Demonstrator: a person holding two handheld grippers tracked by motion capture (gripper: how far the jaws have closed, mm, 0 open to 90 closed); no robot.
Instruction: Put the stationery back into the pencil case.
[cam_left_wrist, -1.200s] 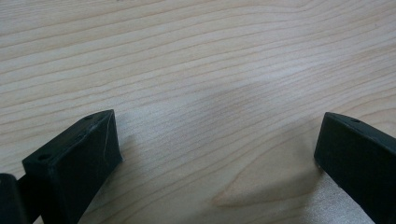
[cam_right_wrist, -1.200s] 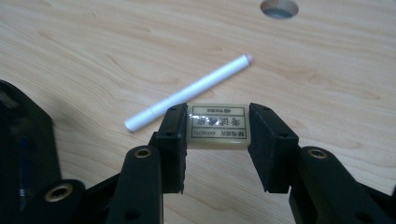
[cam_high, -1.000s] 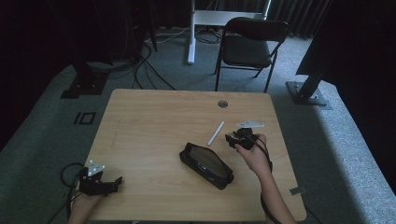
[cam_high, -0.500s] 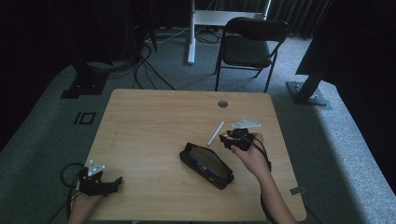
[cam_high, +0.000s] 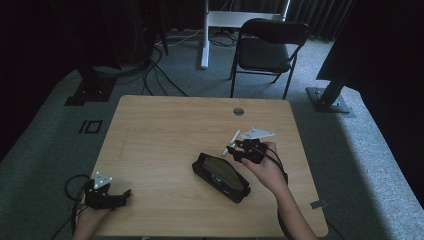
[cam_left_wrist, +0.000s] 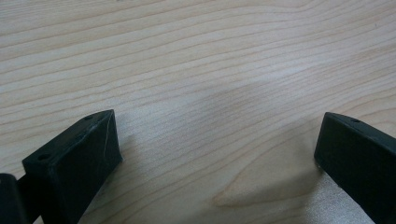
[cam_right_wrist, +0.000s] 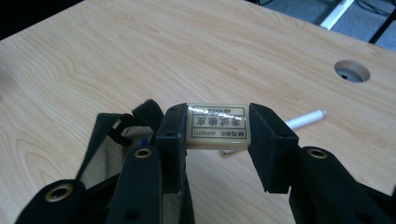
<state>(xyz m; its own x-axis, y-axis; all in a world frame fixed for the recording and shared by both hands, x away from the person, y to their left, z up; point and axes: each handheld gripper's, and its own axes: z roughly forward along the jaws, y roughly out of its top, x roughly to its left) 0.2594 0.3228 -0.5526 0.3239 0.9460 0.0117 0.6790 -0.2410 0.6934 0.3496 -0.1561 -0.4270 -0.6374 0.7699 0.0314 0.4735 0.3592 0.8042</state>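
Between the two black pads of the right gripper (cam_right_wrist: 218, 128) sits one eraser (cam_right_wrist: 217, 122), pinched by its short ends with the pads pressing flat on them, so the jaws stand partly closed on it. The eraser is a pale cream block in a glossy wrapper, with a black-framed label facing the camera. The label carries a row of large characters that I cannot read, and a smaller line that looks like "AXP96711", though it is too fine to be sure.

Just beyond the right-hand pad lies one white pen (cam_right_wrist: 304, 119), flat on the table (cam_right_wrist: 140, 56) and pointing away from the fingers. Below and behind the left-hand pad, one black pencil case (cam_right_wrist: 109, 140) lies open, with a bit of blue showing inside. Farther out past the pen is one round cable hole (cam_right_wrist: 352, 71) in the tabletop.

In the high view the right gripper (cam_high: 239, 149) is held above the table between the pen (cam_high: 231, 142) and the pencil case (cam_high: 221, 176).

The left gripper (cam_left_wrist: 217, 154) has its jaws spread wide with only bare wood between them; it rests near the table's near-left corner, well apart from the eraser.
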